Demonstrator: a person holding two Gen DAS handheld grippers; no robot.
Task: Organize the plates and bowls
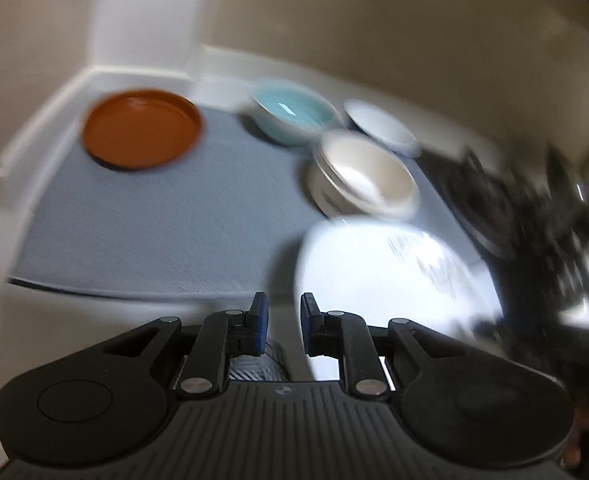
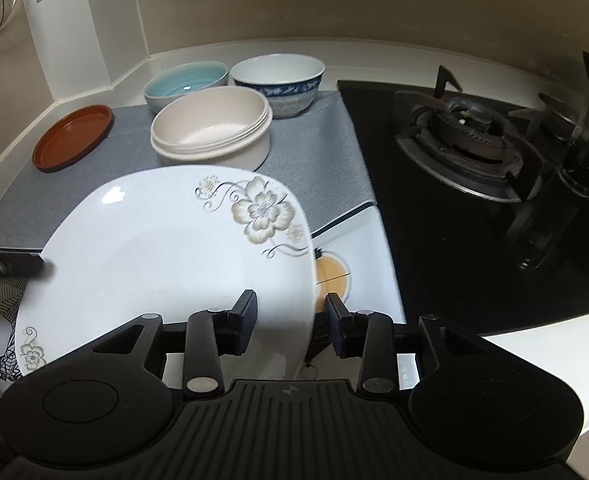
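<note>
Right gripper (image 2: 290, 320) pinches the floral plate (image 2: 166, 264) by its right rim, lifted at the near edge of the grey mat (image 2: 326, 152). Left gripper (image 1: 284, 320) is slightly spread, empty. Risk: a one-edge grip lets the plate tip into the cream bowl (image 2: 212, 132).

no readable text, labels, brands or numbers anywhere
</note>
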